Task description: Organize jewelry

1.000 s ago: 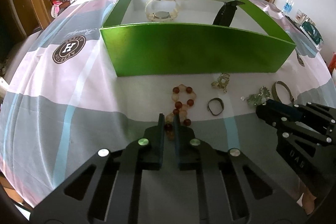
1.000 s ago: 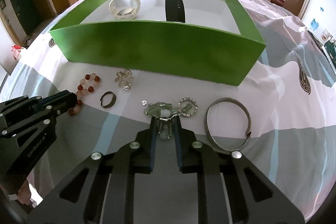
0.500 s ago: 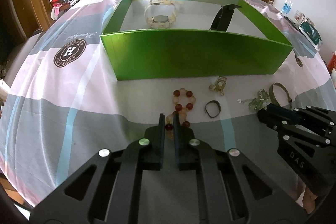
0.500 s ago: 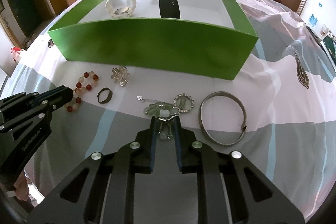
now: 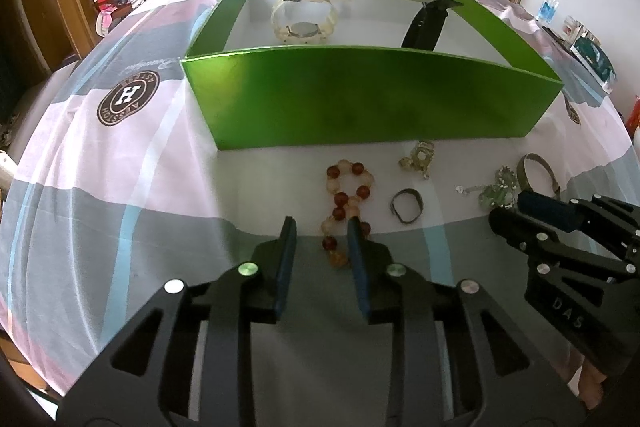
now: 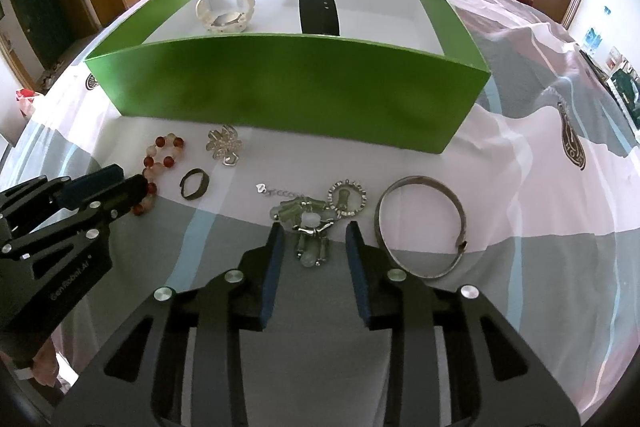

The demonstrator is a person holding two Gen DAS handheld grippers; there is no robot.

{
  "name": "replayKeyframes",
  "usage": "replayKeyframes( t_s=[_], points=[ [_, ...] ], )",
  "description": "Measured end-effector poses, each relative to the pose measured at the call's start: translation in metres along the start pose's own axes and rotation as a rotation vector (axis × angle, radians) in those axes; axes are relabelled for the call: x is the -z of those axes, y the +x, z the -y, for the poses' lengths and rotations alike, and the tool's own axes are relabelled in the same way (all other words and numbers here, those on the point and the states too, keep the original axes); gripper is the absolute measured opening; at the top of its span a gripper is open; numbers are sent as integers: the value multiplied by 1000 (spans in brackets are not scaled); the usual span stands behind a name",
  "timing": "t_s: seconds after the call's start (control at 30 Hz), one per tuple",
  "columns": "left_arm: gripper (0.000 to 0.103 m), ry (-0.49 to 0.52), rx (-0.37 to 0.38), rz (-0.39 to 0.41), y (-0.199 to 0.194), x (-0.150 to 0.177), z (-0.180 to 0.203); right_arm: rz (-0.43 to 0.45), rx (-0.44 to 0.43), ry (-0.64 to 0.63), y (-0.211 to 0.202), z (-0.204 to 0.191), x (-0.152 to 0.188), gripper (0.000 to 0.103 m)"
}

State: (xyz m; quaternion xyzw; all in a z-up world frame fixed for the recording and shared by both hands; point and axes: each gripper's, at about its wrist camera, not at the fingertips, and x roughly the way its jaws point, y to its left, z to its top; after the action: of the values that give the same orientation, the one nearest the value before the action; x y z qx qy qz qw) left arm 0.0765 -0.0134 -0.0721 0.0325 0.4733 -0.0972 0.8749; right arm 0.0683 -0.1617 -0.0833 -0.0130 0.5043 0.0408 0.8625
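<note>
A red and pale bead bracelet (image 5: 346, 187) lies on the tablecloth. Its near end sits between the fingers of my left gripper (image 5: 320, 227), whose jaws are opening, and the pads stand clear of the beads. A green and white stone necklace (image 6: 308, 227) lies between the fingers of my right gripper (image 6: 314, 231). Those jaws are opening too, with a gap on both sides. The green box (image 5: 360, 55) behind holds a white watch (image 5: 304, 15) and a black strap (image 5: 424, 23). The left gripper (image 6: 128, 183) shows at the left edge of the right wrist view.
On the cloth before the box (image 6: 280, 43) lie a dark ring (image 6: 195, 183), a flower brooch (image 6: 224, 145), a round pendant (image 6: 347, 197) and a silver bangle (image 6: 420, 227). A water bottle (image 5: 547, 3) stands far right. Wooden chairs stand beyond the table.
Both grippers' jaws have parted: the left has let go of the bead bracelet and the right of the stone necklace. Neither hand has shifted.
</note>
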Motion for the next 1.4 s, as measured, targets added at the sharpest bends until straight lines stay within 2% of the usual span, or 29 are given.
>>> replayKeyframes(
  t_s=[0.07, 0.13, 0.3, 0.33, 0.37, 0.57, 0.7, 0.8, 0.9, 0.93, 1.03, 1.07, 1.2, 1.23, 1.37, 1.4],
  points=[
    [12, 3, 10, 0, 0, 0, 1, 6, -10, -6, 0, 0, 0, 17],
    [8, 7, 13, 3, 0, -1, 1, 9, -3, -13, -1, -2, 1, 16],
    [8, 13, 14, 31, -10, -3, 2, 27, -3, -14, -7, -2, 2, 15],
    [8, 12, 16, 43, -14, -4, 1, 38, -3, -14, -12, -2, 1, 11],
    [8, 12, 18, 52, -18, -5, 1, 47, -5, -14, -15, -2, 1, 0],
    [8, 5, 21, 108, -38, -10, -2, 126, 11, -11, -41, 1, -2, 0],
    [8, -15, 14, 119, -44, -11, -10, 141, 17, 5, -49, 6, -2, 0],
    [8, -29, 4, 123, -45, -13, -16, 134, 15, 20, -47, 10, -3, 0],
    [8, -38, 0, 119, -44, -13, -19, 89, 1, 23, -34, 9, -4, 0],
    [8, -40, 0, 115, -43, -13, -19, 74, -4, 23, -30, 8, -3, 4],
    [8, -41, 0, 103, -39, -12, -19, 39, -14, 6, -16, 0, -1, 36],
    [8, -40, 0, 98, -37, -11, -19, 39, -12, -4, -13, -3, -1, 39],
    [8, -35, -2, 85, -31, -11, -17, 19, -2, -18, -2, -8, -2, 38],
    [8, -36, -1, 84, -30, -10, -17, 19, 5, -21, -1, -8, -2, 30],
    [8, -38, 2, 80, -28, -11, -17, 26, 8, -31, -1, -9, -1, 28],
    [8, -36, 4, 83, -29, -12, -16, 33, 7, -30, -4, -8, -1, 24]
  ],
)
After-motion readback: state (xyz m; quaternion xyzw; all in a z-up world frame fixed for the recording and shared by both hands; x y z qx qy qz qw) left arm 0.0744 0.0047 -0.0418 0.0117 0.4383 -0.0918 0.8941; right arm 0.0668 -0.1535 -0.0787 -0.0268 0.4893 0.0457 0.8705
